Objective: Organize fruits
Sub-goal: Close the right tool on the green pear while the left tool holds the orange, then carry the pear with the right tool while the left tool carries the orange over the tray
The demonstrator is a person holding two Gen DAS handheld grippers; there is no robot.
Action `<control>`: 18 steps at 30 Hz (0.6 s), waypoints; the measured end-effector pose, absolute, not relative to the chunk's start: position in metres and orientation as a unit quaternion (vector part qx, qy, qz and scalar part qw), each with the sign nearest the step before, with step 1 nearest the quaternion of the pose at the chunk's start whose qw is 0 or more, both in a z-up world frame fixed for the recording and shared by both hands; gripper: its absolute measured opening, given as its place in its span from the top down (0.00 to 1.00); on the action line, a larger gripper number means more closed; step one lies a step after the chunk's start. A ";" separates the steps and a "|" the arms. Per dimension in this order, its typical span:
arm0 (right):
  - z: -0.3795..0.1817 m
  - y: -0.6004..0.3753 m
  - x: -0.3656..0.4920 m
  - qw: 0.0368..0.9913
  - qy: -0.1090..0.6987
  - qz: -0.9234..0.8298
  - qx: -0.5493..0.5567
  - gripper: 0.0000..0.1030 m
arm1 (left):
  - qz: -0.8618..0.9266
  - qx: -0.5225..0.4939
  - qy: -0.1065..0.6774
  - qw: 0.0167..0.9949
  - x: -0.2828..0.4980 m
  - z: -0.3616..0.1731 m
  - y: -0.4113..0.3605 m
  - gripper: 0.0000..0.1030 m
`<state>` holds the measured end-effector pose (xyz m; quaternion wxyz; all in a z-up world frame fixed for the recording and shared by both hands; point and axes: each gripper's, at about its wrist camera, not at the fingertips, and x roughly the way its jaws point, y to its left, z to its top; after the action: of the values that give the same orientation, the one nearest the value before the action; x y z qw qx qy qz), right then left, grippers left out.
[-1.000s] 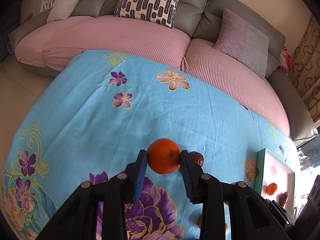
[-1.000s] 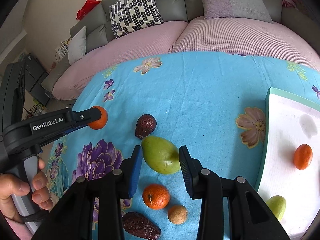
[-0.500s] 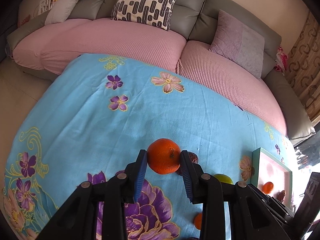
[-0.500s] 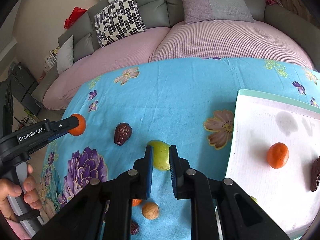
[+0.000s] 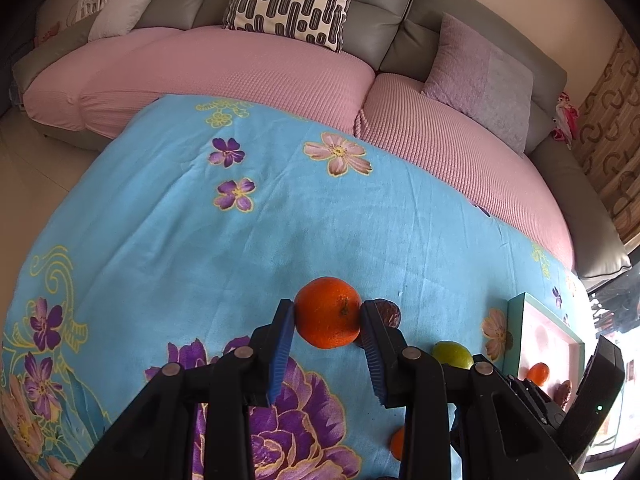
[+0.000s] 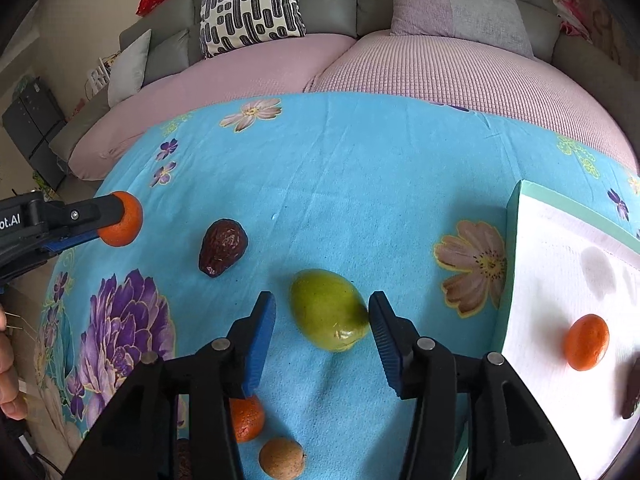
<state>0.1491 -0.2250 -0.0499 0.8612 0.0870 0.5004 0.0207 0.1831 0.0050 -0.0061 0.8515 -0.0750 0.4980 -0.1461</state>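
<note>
Behind the blue floral cloth (image 6: pixel 360 168) stood a pink and grey sofa (image 6: pixel 440 68). The left gripper (image 5: pixel 328 314) held 1 orange (image 5: pixel 328 312) tightly, lifted above the cloth. The right gripper (image 6: pixel 322 314) had just been opening; its jaws stood apart around the green fruit (image 6: pixel 328 308), the right pad about touching it, the left pad clear. I judged the step as picking this fruit: the jaws must close, then carry it to the tray (image 6: pixel 516 216). Counted in the right view: 3 oranges, 1 green fruit, 1 dark fruit (image 6: pixel 222 246) and 1 small brown fruit (image 6: pixel 281 458); other dark pieces were cut off.
</note>
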 end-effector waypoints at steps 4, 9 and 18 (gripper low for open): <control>-0.060 -0.223 0.152 0.855 0.511 0.023 0.078 0.51 | -0.147 -0.071 0.501 0.850 0.183 -0.009 0.002 0.65; -0.064 -0.223 0.152 0.857 0.510 0.021 0.072 0.51 | -0.146 -0.068 0.502 0.850 0.184 -0.010 0.000 0.65; -0.053 -0.223 0.147 0.865 0.495 0.027 0.075 0.57 | -0.148 -0.063 0.499 0.851 0.182 -0.008 -0.003 0.65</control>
<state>0.1472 -0.2230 -0.0533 0.8654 0.0750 0.4947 0.0267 0.1819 -0.0029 -0.0081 0.8513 -0.0631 0.4995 -0.1477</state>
